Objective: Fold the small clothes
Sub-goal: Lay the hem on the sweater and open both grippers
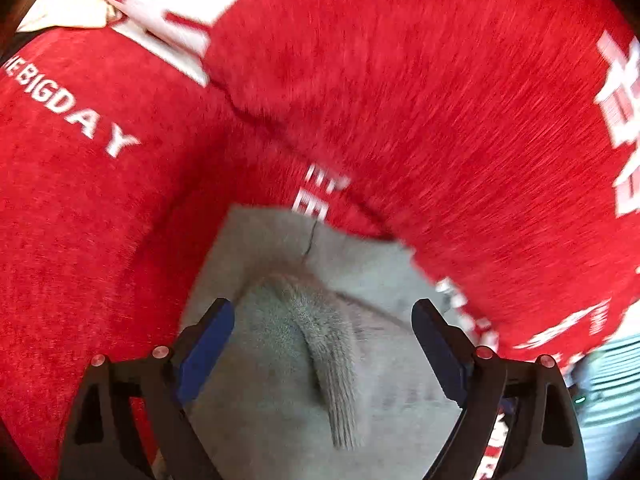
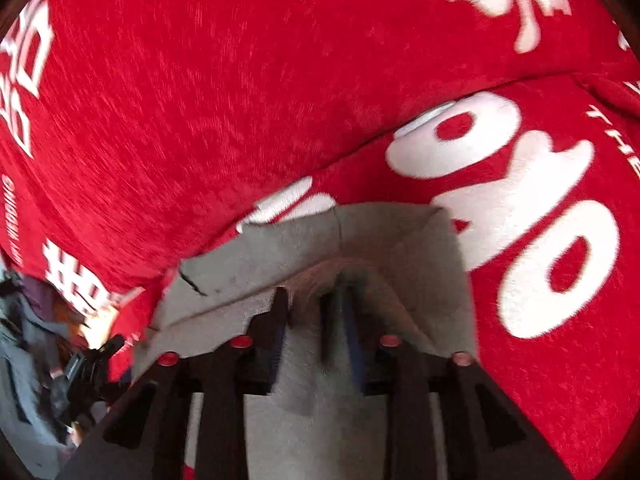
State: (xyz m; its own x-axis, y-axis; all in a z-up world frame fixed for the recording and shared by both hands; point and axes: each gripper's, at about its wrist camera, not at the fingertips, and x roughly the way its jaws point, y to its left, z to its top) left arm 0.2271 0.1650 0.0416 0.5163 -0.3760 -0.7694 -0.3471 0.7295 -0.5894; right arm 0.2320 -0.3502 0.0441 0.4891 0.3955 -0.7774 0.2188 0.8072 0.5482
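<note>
A small grey garment (image 1: 288,360) lies on a red cloth with white lettering (image 1: 400,80). In the left wrist view my left gripper (image 1: 322,316) is open, its blue-padded fingers (image 1: 208,340) spread either side of a raised grey ribbed fold (image 1: 332,360), not closed on it. In the right wrist view my right gripper (image 2: 306,308) is shut on the grey garment (image 2: 360,240), pinching a fold of it between the fingers (image 2: 276,320); the fabric bunches up around the tips.
The red cloth (image 2: 200,100) covers the whole surface in both views. A white and red cloth pile (image 1: 132,4) lies at the far left. A dark gripper-like object and mixed clutter (image 2: 80,364) show at the left edge of the right wrist view.
</note>
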